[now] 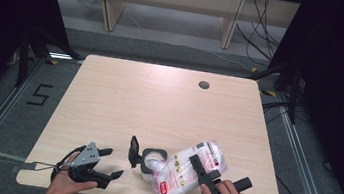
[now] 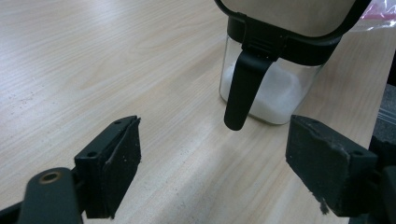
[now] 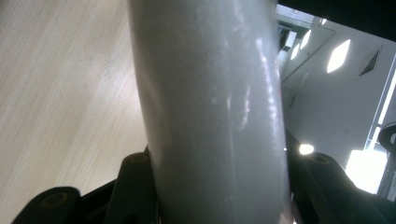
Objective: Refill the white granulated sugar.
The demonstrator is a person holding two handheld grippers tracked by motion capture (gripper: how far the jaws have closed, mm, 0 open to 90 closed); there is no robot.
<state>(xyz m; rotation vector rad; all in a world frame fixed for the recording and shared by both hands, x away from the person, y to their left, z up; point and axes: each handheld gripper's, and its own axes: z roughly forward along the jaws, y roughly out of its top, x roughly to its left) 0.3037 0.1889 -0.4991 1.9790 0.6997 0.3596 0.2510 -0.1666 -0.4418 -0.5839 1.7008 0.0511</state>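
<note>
High view: a pale wooden table [image 1: 159, 100] takes up the middle of the frame. At the lower left, a hand holds the left gripper [image 1: 112, 163] just above the table's near edge. Its jaws stand wide apart with nothing between them, pointing right toward a jar [image 1: 152, 165].

In the left gripper view, the two black pads [image 2: 122, 163] sit at the lower corners with bare wood between them. The jar [image 2: 271, 88] stands at the upper right, clear glass with white powder in its bottom, its black lid tipped open and a black latch hanging down its front.

Back in the high view, the jar stands at lower centre, lid raised to its left. A clear bag [image 1: 189, 172] of white powder with red print lies tilted, its lower end at the jar's mouth. At the lower right, the right gripper [image 1: 207, 172] is clamped around the bag's middle. In the right gripper view, the bag [image 3: 210, 112] bulges between both jaws.
</note>
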